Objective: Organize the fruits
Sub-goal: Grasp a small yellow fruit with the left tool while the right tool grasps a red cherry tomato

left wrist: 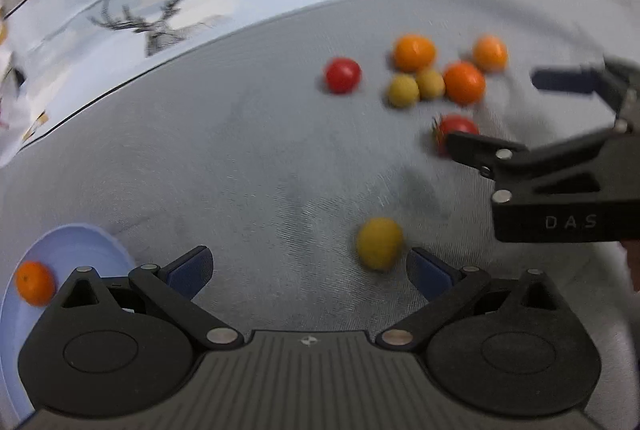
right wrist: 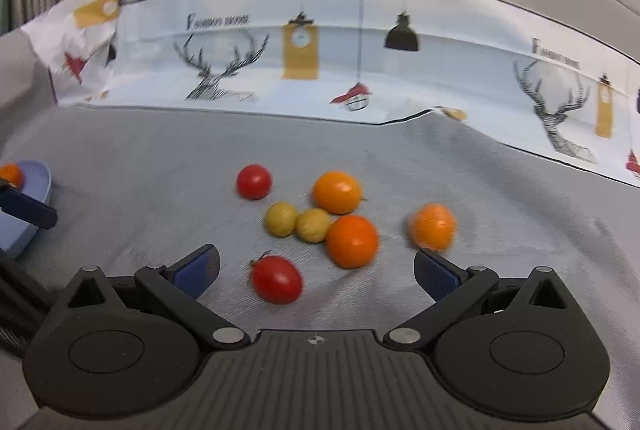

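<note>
So the left gripper (left wrist: 308,270) has its fingers spread wide with nothing between them, and a lone yellow fruit (left wrist: 379,243) sits on the grey cloth (left wrist: 240,158) just off its right fingertip. The right gripper (right wrist: 316,270) is spread wide too, hanging over the main bunch: a red tomato (right wrist: 276,279) right in front of it, three orange fruits (right wrist: 352,240) and two small yellow ones (right wrist: 313,225) huddled together behind, another red tomato (right wrist: 254,181) a bit apart. Over on the left a pale blue bowl (right wrist: 38,190) holds one orange fruit (left wrist: 35,282).
</note>
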Tool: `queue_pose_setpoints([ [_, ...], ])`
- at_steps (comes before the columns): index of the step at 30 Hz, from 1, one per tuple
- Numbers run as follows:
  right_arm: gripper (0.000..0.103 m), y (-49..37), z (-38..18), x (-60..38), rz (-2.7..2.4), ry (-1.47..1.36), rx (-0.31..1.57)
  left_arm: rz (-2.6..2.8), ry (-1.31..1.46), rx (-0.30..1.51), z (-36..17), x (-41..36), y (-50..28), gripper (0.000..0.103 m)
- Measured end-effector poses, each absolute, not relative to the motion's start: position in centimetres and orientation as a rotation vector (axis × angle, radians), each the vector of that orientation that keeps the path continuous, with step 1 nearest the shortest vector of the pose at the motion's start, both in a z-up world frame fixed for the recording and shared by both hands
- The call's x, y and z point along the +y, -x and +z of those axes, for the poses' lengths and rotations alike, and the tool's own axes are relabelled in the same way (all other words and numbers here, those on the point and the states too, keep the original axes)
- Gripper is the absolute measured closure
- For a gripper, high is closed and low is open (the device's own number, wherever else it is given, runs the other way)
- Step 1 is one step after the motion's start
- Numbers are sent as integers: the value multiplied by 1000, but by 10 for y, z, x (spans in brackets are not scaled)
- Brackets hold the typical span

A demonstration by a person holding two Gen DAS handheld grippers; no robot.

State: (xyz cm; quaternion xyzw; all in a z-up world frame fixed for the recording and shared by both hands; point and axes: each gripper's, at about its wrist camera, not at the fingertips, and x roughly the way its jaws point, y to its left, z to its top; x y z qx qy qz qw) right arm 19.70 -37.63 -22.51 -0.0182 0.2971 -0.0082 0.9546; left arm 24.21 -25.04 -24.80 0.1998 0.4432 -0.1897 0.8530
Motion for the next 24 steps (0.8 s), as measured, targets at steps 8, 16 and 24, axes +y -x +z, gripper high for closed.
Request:
queue_pose_setpoints([
  [8,1,-213,-234,-374,25,13,648,-492,-345,950,-260,-252,-265,13],
  [16,64,-226,-249,-369,19,47,718,-626,-386,901,-251,-261,-255,75],
  [24,73,-217,-237,-394,-97,-41,608,-567,-320,917,-225,-249,-249,75],
])
